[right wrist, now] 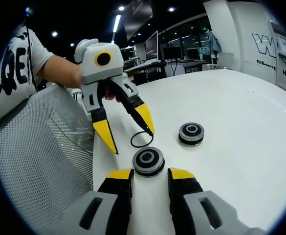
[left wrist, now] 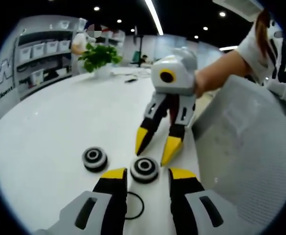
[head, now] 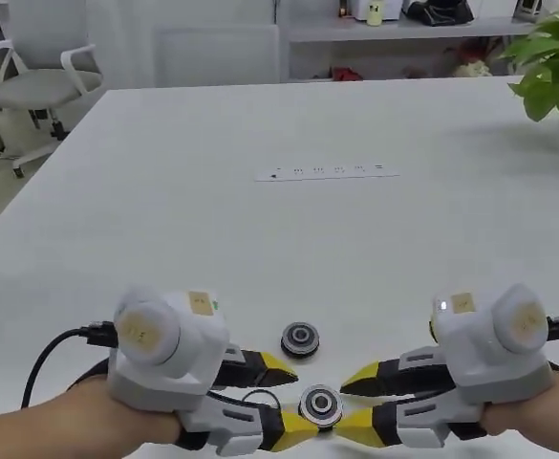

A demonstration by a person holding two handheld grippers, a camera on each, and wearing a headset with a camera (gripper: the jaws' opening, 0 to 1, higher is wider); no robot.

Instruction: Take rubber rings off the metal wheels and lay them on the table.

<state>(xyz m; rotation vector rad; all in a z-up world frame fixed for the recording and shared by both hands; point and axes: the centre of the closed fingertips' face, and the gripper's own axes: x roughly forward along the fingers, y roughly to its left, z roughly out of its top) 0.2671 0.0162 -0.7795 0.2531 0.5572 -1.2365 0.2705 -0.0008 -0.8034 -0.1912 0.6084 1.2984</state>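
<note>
A metal wheel [head: 319, 404] with a dark rim lies flat near the table's front edge, between the tips of both grippers. My left gripper [head: 296, 400] is open, its yellow tips on either side of the wheel [left wrist: 144, 169]. My right gripper [head: 346, 404] faces it from the other side, also open around the same wheel [right wrist: 148, 161]. A second wheel [head: 300, 339] lies a little farther in, untouched. A loose black rubber ring [left wrist: 133, 205] lies flat on the table between my left gripper's fingers; the ring [right wrist: 142, 138] is below the left gripper [right wrist: 129, 136].
A flush power strip [head: 327, 172] sits mid-table and a potted plant [head: 551, 67] at the far right. An office chair [head: 40, 86] stands past the far left corner. A mesh chair back [right wrist: 45, 161] is close to the front table edge.
</note>
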